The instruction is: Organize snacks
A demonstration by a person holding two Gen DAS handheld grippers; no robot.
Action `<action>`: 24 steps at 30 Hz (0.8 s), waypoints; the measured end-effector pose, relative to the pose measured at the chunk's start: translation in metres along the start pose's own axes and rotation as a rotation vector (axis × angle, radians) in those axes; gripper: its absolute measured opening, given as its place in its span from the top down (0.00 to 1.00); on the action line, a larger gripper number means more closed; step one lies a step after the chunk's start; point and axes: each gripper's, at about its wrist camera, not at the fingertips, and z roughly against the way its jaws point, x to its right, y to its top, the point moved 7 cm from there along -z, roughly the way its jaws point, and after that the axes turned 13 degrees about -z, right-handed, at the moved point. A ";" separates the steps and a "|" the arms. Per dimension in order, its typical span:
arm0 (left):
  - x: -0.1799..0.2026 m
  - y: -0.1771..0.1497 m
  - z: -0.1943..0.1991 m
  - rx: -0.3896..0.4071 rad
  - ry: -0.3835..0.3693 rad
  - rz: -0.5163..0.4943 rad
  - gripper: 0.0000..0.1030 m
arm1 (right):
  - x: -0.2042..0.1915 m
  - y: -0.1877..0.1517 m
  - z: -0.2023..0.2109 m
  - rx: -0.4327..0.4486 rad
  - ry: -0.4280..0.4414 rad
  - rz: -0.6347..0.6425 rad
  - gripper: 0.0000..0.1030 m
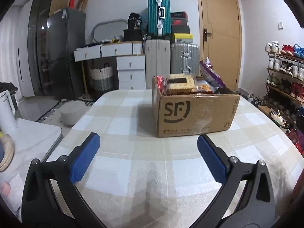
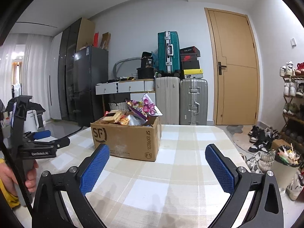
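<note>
A brown SF cardboard box (image 1: pixel 195 114) stands on the checked tablecloth (image 1: pixel 133 125), full of snacks. A cracker pack (image 1: pixel 180 85) lies on top and a purple snack bag (image 1: pixel 210 74) sticks up at the right. My left gripper (image 1: pixel 148 152) is open and empty, short of the box. In the right wrist view the box (image 2: pixel 125 138) is ahead to the left, with the purple bag (image 2: pixel 142 109) on top. My right gripper (image 2: pixel 156 165) is open and empty, to the right of the box. The left gripper (image 2: pixel 43 138) shows at the far left, held by a hand.
A white side table with a kettle (image 1: pixel 7 112) stands left of the table. Suitcases (image 2: pixel 192 102), a drawer desk (image 1: pixel 121 57) and a fridge (image 1: pixel 64 53) line the back wall. A shoe rack (image 1: pixel 285 72) and a bin (image 2: pixel 285 163) stand at the right.
</note>
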 end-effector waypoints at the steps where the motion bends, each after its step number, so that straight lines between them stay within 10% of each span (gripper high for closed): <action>1: 0.005 0.000 -0.005 0.004 -0.003 -0.019 0.01 | 0.001 -0.001 0.000 -0.004 -0.003 -0.004 0.01; 24: 0.006 -0.001 0.002 0.032 0.047 -0.038 0.01 | -0.006 -0.007 -0.008 -0.049 0.009 0.012 0.01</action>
